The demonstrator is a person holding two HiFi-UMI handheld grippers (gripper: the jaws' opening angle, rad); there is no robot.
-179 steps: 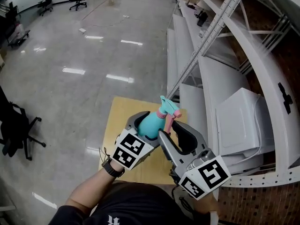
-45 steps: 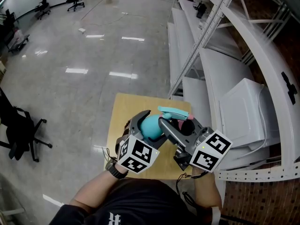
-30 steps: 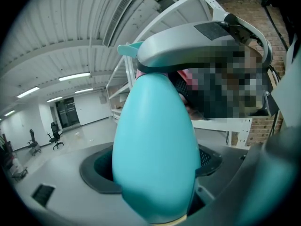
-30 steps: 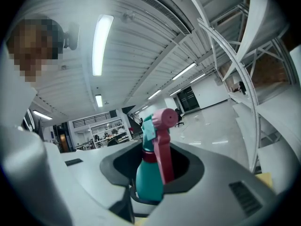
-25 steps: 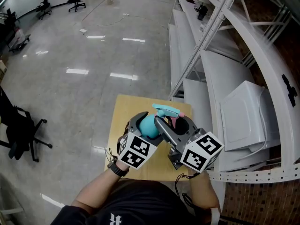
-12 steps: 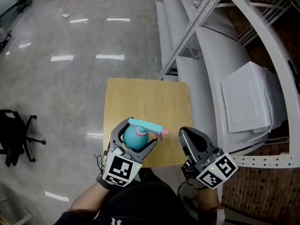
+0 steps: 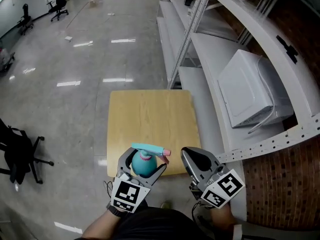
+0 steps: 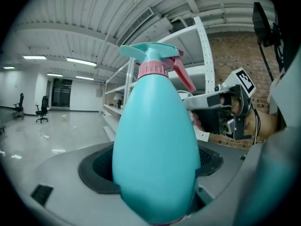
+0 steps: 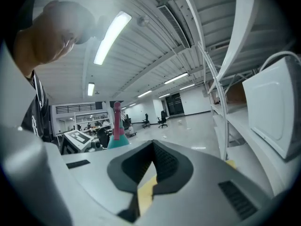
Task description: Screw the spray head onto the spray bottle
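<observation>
A teal spray bottle [image 7: 144, 165] stands upright between the jaws of my left gripper [image 7: 143, 159], which is shut on its body over the near edge of the wooden table [image 7: 150, 115]. The teal spray head [image 8: 151, 53] with pink collar and pink trigger sits on the bottle's neck. In the left gripper view the bottle [image 8: 155, 159] fills the middle. My right gripper [image 7: 193, 155] hangs to the bottle's right, apart from it, jaws shut with nothing between them. In the right gripper view the jaws [image 9: 153, 149] meet, and the bottle [image 9: 116, 134] shows far left.
White metal shelving [image 7: 210, 59] runs along the table's right side, with a white appliance [image 7: 247, 86] on a shelf. Shiny grey floor [image 7: 60, 84] lies left and beyond the table. A black office chair [image 7: 17, 154] stands at the left.
My right gripper has let go of the spray head, drawn off to the right and shut. The left gripper has brought the bottle back to the table's near edge.
</observation>
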